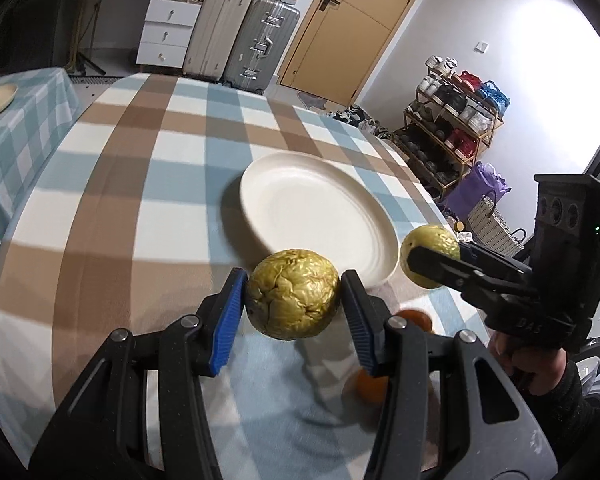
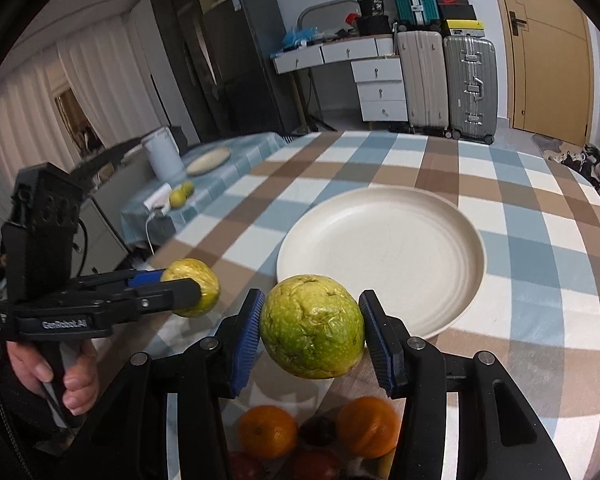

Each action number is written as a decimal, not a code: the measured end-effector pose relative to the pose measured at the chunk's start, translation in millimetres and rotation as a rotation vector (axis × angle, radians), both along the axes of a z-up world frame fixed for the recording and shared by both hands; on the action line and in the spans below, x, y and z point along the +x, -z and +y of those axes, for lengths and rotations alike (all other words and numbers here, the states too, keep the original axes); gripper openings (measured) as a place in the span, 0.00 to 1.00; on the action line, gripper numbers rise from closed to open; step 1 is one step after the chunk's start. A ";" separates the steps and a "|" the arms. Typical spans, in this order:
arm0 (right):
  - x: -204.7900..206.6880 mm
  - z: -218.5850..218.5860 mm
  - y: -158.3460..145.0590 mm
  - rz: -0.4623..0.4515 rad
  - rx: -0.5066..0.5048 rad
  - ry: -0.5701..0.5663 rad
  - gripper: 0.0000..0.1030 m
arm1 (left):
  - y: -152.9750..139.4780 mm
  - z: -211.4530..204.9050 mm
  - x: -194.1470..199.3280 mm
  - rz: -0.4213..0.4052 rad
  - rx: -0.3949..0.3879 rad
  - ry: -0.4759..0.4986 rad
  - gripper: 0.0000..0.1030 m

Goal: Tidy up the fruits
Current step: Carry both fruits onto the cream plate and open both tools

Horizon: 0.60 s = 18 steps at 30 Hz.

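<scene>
A: Both claws are loaded. The left claw (image 1: 294,300) is closed on a wrinkled yellow fruit (image 1: 293,294), pads pressing its two sides, and it hangs in the air just short of the white plate (image 1: 380,268). The right claw (image 2: 312,328) pinches a greener, dimpled fruit (image 2: 312,326) the same way, also held off the worktop (image 2: 540,280) near the plate's front rim.

B: How do you think they handle?

A: Light, I'd judge, with a shrivelled skin that is leathery rather than slick, so the ribbed blue pads (image 1: 230,312) should bite well. The creases suggest the rind gives under pressure, so a hard squeeze could dent it. Holding across the widest part, as both do, looks right; off-centre, a round body could roll out.

B: What can't you make out?

A: The pile below. From the right wrist I see two oranges (image 2: 268,432), something dark between them and red fruit (image 2: 312,466) cut off by the frame edge, partly behind the claw's arms. From the left wrist the oranges are blurred and mostly covered. Whether each held fruit's underside is sound, I can't tell. The plate carries nothing that I can see.
</scene>
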State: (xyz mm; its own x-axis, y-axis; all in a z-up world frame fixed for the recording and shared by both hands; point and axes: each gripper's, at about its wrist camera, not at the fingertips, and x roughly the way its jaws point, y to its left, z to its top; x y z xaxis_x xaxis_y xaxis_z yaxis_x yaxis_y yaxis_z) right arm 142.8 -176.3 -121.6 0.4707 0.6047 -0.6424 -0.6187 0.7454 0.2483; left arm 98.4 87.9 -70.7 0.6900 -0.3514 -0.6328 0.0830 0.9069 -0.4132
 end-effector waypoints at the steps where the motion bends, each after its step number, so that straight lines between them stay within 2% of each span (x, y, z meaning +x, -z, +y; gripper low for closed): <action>1: 3.3 -2.8 -2.5 -0.001 0.009 0.002 0.48 | -2.8 -2.5 6.2 -0.003 0.005 0.003 0.44; 10: 58.1 -22.8 -27.1 -0.011 0.076 0.019 0.48 | -23.0 -27.1 74.7 -0.014 0.064 0.030 0.44; 18: 110.9 -22.2 -28.8 0.006 0.102 0.017 0.48 | -15.6 -47.0 134.9 0.022 0.133 0.040 0.44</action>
State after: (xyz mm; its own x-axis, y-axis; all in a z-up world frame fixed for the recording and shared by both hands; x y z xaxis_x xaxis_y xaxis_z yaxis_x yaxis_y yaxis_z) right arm 253.8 -198.5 -92.7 0.4777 0.6588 -0.5812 -0.6043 0.7266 0.3269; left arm 233.3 40.9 -55.2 0.6630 -0.2900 -0.6902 0.1122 0.9500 -0.2914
